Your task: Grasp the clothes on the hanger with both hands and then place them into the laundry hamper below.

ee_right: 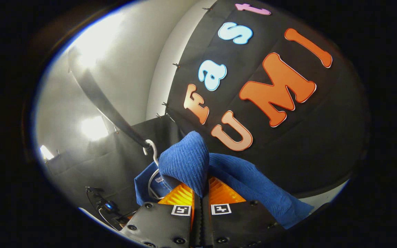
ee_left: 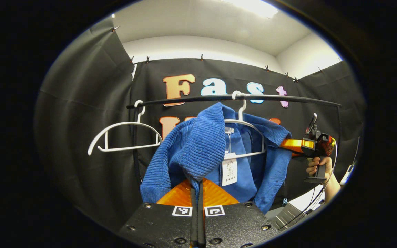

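Rail (ee_left: 198, 99), both claws (ee_left: 197, 187) raised, pinching blue garment (ee_left: 198, 144)

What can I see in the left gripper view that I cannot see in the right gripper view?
Left gripper view: an empty white hanger, a paper tag and the right gripper pinching the garment, held by a hand. Right gripper view: a cable with a small blue light. Both: the blue sweater, its hanger, the rail.
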Action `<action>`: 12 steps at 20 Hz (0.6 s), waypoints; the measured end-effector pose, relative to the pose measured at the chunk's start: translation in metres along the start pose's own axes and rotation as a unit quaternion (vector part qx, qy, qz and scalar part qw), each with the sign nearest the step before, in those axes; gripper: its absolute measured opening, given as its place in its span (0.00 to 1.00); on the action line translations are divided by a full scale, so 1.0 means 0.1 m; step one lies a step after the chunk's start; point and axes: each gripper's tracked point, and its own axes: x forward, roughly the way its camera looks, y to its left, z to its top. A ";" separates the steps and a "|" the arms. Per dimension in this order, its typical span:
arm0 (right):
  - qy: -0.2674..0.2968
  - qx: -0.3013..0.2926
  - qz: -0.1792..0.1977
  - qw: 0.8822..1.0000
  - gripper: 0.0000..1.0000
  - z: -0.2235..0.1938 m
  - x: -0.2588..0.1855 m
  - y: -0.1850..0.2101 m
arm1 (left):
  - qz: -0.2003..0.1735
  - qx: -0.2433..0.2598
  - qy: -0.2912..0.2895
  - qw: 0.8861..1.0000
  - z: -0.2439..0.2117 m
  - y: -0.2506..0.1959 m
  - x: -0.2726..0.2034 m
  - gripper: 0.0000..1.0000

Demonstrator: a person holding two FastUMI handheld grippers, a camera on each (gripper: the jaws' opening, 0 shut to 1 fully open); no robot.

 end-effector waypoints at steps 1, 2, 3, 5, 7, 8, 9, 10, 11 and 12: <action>-0.002 0.008 -0.005 1.000 0.07 0.03 0.01 -0.03 | 0.007 0.004 -0.002 1.000 0.07 0.09 -0.03 0.00; -0.005 0.020 -0.009 1.000 0.07 0.07 0.01 -0.07 | 0.020 0.005 -0.006 1.000 0.13 0.21 -0.05 0.00; -0.014 0.037 -0.015 0.999 0.07 0.14 0.01 -0.12 | 0.033 0.001 -0.010 0.999 0.19 0.34 -0.06 0.00; -0.043 0.059 -0.014 0.997 0.07 0.35 0.05 -0.15 | 0.040 -0.014 -0.017 0.999 0.30 0.47 -0.12 0.00; -0.058 0.057 -0.019 0.996 0.07 0.46 0.09 -0.21 | 0.047 -0.016 -0.025 0.998 0.43 0.61 -0.13 0.00; -0.063 0.058 -0.016 0.996 0.06 0.51 0.12 -0.19 | 0.050 -0.012 -0.034 0.998 0.51 0.68 -0.12 0.00; -0.070 0.057 -0.013 0.996 0.07 0.58 0.14 -0.16 | 0.051 -0.010 -0.044 0.998 0.59 0.72 -0.10 0.00; -0.081 0.054 -0.015 0.995 0.06 0.66 0.17 -0.16 | 0.051 -0.011 -0.056 0.997 0.67 0.75 -0.09 0.00; -0.086 0.054 -0.017 0.995 0.07 0.72 0.20 -0.18 | 0.051 -0.016 -0.064 0.997 0.74 0.79 -0.06 0.00; -0.088 0.054 -0.020 0.994 0.07 0.73 0.21 -0.17 | 0.053 -0.021 -0.067 0.996 0.77 0.83 -0.04 0.00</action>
